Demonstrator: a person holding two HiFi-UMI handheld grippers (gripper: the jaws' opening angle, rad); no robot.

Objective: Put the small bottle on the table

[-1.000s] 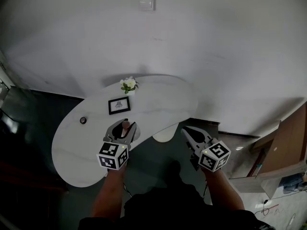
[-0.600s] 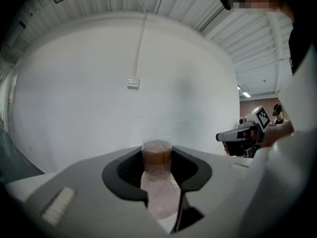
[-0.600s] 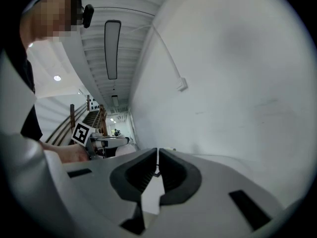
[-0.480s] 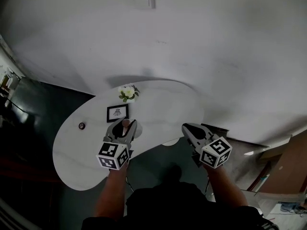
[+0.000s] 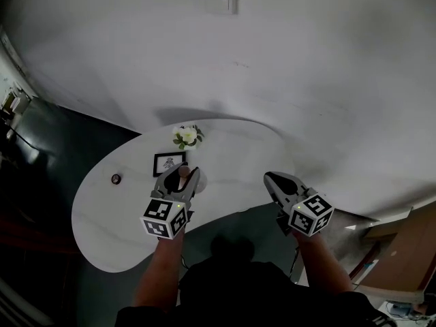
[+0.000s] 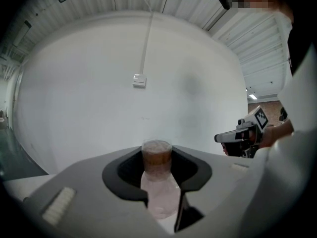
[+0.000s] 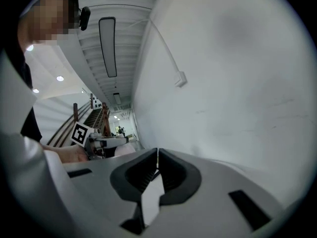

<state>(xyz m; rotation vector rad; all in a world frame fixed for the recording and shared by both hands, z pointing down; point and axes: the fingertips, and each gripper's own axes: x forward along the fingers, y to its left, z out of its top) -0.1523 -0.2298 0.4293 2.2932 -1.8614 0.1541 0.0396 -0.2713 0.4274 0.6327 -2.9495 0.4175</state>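
Note:
The small bottle [image 6: 157,182], clear with a brown cap, stands upright between the jaws of my left gripper [image 6: 157,158], which is shut on it. In the head view the left gripper [image 5: 184,176] hangs over the white kidney-shaped table [image 5: 231,155], just right of a picture frame, and the bottle's cap [image 5: 182,172] shows between the fingertips. My right gripper [image 5: 273,179] is at the table's near right edge. Its jaws are shut with nothing between them [image 7: 157,156].
A black picture frame [image 5: 168,163], a small vase of white flowers [image 5: 185,136] and a small dark round object [image 5: 116,178] sit on the table. A white wall with a switch plate [image 5: 221,0] rises behind it. Dark floor lies to the left.
Both grippers have moved forward; the left one, still holding the bottle, is now closer to the picture frame, and the right one has reached the table's edge.

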